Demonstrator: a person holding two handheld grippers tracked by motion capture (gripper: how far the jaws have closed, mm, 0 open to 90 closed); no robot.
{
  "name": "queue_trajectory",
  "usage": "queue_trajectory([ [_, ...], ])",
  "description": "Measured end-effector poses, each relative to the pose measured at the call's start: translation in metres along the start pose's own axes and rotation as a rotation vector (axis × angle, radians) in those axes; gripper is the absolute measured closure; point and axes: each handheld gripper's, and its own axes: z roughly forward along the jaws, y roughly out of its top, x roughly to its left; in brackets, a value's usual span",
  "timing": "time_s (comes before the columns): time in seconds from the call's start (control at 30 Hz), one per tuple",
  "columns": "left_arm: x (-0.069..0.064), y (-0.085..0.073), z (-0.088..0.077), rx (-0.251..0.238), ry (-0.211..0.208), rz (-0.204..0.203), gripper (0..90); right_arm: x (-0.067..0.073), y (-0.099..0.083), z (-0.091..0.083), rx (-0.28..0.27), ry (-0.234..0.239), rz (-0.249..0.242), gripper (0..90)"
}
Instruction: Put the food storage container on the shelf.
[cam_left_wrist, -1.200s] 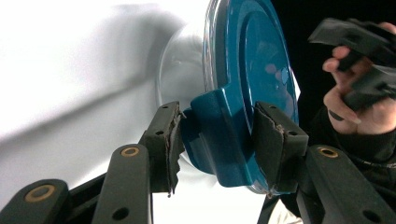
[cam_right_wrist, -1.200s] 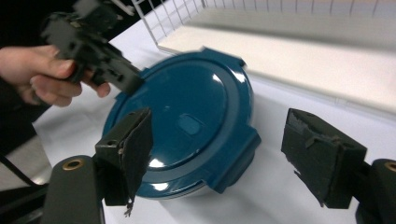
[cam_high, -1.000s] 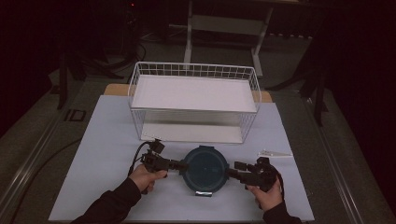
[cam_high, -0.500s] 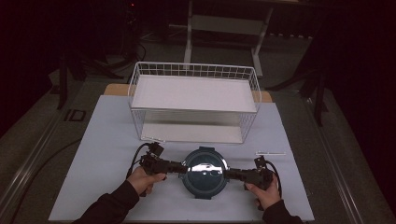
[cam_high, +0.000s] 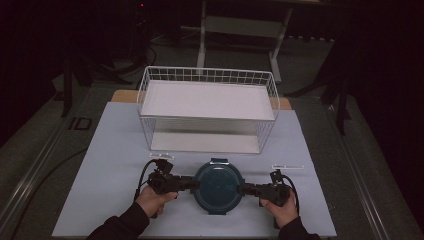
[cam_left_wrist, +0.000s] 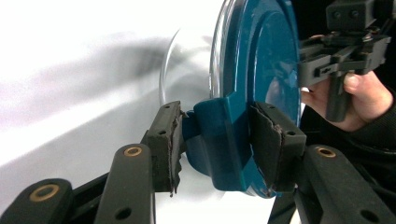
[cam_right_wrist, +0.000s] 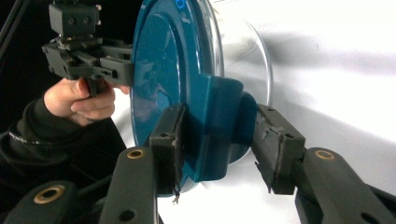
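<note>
A round clear container with a teal lid (cam_high: 217, 186) lies on the white table sheet near the front edge. My left gripper (cam_high: 192, 184) comes in from its left. In the left gripper view, the left gripper (cam_left_wrist: 217, 135) has both pads pressed on the lid's teal side latch (cam_left_wrist: 224, 121). My right gripper (cam_high: 243, 189) meets the opposite side. Its jaws have just been closing, and the right gripper (cam_right_wrist: 219, 135) now clamps the other latch (cam_right_wrist: 219, 116) between its pads.
A white wire basket (cam_high: 207, 118) with a white shelf stands behind the container at mid table. Two small pale strips (cam_high: 161, 156) (cam_high: 287, 166) lie on the sheet (cam_high: 115, 150) just behind the hands. Dark floor and stands surround the table.
The right gripper's jaws have narrowed onto the lid's right latch. The left gripper has stayed on the left latch, and the container has kept its place.
</note>
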Motion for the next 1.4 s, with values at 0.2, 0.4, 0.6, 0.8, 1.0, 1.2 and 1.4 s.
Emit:
queue_trajectory([
  [0.2, -0.001, -0.002, -0.002, 0.002, -0.009, 0.009, 56.0, 0.004, 0.0, -0.001, 0.0, -0.003, 0.005, 56.8],
  [0.4, -0.001, -0.002, -0.004, -0.011, -0.011, -0.021, 56.7, 0.008, 0.0, -0.001, 0.0, -0.011, -0.001, 57.3],
  [0.6, -0.002, 0.006, -0.009, -0.04, -0.018, -0.001, 57.0, 0.013, 0.012, -0.003, -0.021, -0.014, -0.033, 57.3],
  [0.8, 0.001, 0.015, -0.018, -0.065, 0.008, 0.019, 56.8, 0.016, 0.025, 0.003, -0.028, -0.001, -0.048, 57.3],
  [1.0, 0.007, 0.026, -0.027, -0.09, 0.032, 0.042, 56.8, 0.013, 0.039, 0.014, -0.031, 0.018, -0.06, 57.3],
  [1.2, 0.018, 0.038, -0.029, -0.112, 0.044, 0.049, 56.7, 0.008, 0.055, 0.024, -0.043, 0.024, -0.065, 57.3],
  [1.4, 0.031, 0.052, -0.023, -0.132, 0.047, 0.068, 56.7, -0.001, 0.07, 0.029, -0.063, 0.015, -0.079, 57.2],
])
